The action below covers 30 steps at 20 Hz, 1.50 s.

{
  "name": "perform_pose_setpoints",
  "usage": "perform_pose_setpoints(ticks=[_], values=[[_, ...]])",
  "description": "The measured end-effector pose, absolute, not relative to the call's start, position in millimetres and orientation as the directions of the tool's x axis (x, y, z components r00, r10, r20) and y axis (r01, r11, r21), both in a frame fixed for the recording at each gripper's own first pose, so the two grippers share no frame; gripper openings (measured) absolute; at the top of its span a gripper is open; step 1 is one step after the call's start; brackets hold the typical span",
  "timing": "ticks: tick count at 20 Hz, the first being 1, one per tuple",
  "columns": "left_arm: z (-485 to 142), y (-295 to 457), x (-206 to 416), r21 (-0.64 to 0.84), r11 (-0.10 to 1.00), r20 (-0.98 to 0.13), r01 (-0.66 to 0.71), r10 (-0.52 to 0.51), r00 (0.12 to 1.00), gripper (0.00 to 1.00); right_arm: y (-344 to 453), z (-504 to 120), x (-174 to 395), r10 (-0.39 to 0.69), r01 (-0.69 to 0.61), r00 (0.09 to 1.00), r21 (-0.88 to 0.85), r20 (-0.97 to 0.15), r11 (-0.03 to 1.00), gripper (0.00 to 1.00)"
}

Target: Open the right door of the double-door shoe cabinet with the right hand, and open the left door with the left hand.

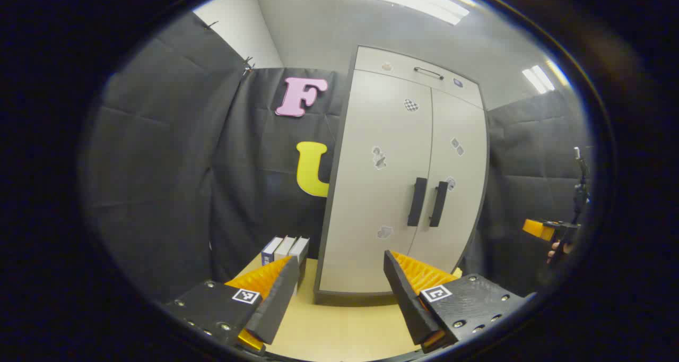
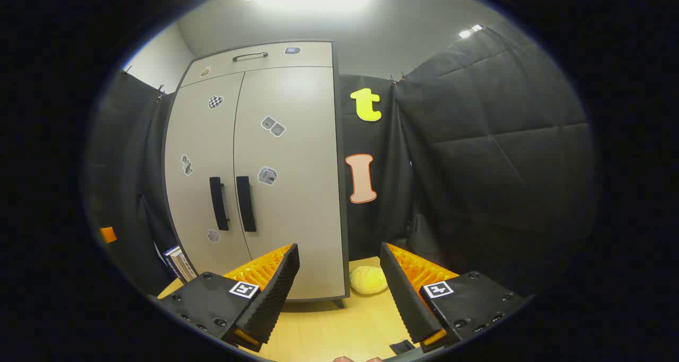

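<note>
Right tongs (image 2: 339, 277) and left tongs (image 1: 339, 282) gaped, released, above the pale wooden worktop (image 2: 339, 325). Ahead, closed grey double-door shoe cabinet (image 2: 265, 165); right tongs should straddle right black bar handle (image 2: 245, 204) squarely.

Each gripper (image 1: 339, 290) (image 2: 339, 290) has wedge-shaped ribbed fingers on black screwed mounts bearing square black-and-white markers.

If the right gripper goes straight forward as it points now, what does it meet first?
Probably the shoe cabinet's right front edge, near the bottom of the right door. The open right gripper points about there; depth is unclear. The yellow object lies lower.
</note>
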<state>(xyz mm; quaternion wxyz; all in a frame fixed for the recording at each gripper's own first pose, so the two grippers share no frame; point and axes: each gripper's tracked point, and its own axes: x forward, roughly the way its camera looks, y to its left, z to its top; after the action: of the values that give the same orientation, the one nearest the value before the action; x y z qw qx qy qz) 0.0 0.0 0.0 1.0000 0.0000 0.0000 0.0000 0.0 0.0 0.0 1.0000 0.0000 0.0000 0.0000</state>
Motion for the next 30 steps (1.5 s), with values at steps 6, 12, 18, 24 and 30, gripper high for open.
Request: perform_pose_setpoints(ticks=[6, 12, 18, 24, 30], values=[[-20.8, -1.4, -17.0, -0.034, 0.999, -0.019, -0.012, 0.012, 1.000, 0.95, -7.4, -5.6, -12.0, 0.001, -0.001, 0.999, 0.004, -0.044, 1.000, 0.96], [-16.0, 0.2, -17.9, 0.010, 1.000, 0.010, -0.024, 0.024, 1.000, 0.95, 0.1, -0.8, 8.7, 0.030, -0.028, 0.998, 0.035, -0.056, 0.999, 0.96], [-39.5, -17.2, 3.6, -0.017, 0.997, -0.046, -0.070, 0.069, 0.997, 0.94, -12.4, -15.6, 41.3, 0.040, -0.032, 0.993, 0.080, -0.106, 0.996, 0.95], [-33.4, -46.2, 12.9, 0.047, 0.979, -0.033, -0.201, 0.202, 0.979, 0.94, 10.9, 8.6, 89.6, 0.202, -0.198, 0.978, 0.058, -0.054, 0.978, 0.98], [-57.2, -70.7, 1.3, 0.022, 0.948, -0.046, -0.316, 0.317, 0.947, 0.93, 70.3, 35.8, 123.8, 0.400, -0.398, 0.916, 0.090, -0.010, 0.913, 0.98]])
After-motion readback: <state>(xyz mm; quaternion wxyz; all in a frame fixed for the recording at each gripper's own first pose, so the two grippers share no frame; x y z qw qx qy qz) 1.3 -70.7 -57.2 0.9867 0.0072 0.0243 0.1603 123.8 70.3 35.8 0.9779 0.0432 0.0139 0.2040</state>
